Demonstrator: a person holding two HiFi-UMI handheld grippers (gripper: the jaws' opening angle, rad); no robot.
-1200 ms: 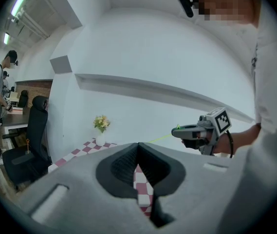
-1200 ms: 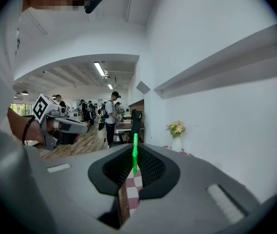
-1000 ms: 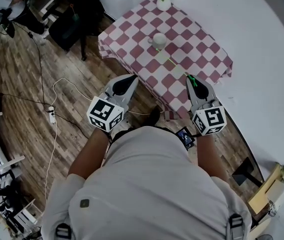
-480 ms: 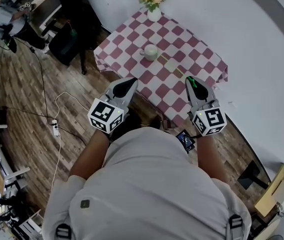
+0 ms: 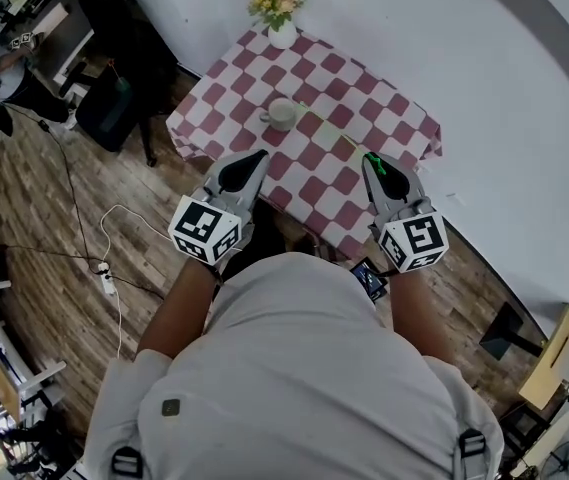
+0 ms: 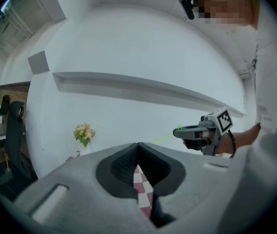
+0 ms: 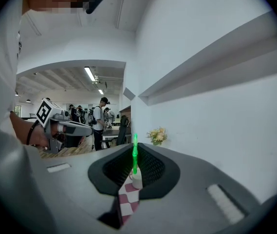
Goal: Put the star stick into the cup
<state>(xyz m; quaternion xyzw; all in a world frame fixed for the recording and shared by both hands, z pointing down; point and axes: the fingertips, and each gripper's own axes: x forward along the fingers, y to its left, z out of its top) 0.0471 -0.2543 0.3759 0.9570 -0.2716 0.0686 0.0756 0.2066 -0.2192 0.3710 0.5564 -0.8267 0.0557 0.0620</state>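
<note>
In the right gripper view, the right gripper (image 7: 134, 149) has its jaws pressed together on the thin bright-green plastic star stick (image 7: 135, 155). The stick runs straight out from the jaw seam, long axis in line with the jaws. The small white ceramic cup (image 7: 137, 180) stands dead ahead of them on the red-and-white checked tablecloth (image 7: 126, 204), just under the stick's line. In the left gripper view, the left gripper (image 6: 138, 145) has its jaws closed with nothing between them, only a sliver of checked cloth showing past the seam. The right gripper is off to its right, and the white vase of pale flowers (image 6: 83, 133) stands forward and to its left. In the head view, the cup lies forward of both pairs of jaws and between their lines. The stick slants from the right jaws toward it, its far end near the cup's right side; its height over the rim cannot be told. The right gripper likely has to bring the tip over the mouth, then tilt the stick downward.
</note>
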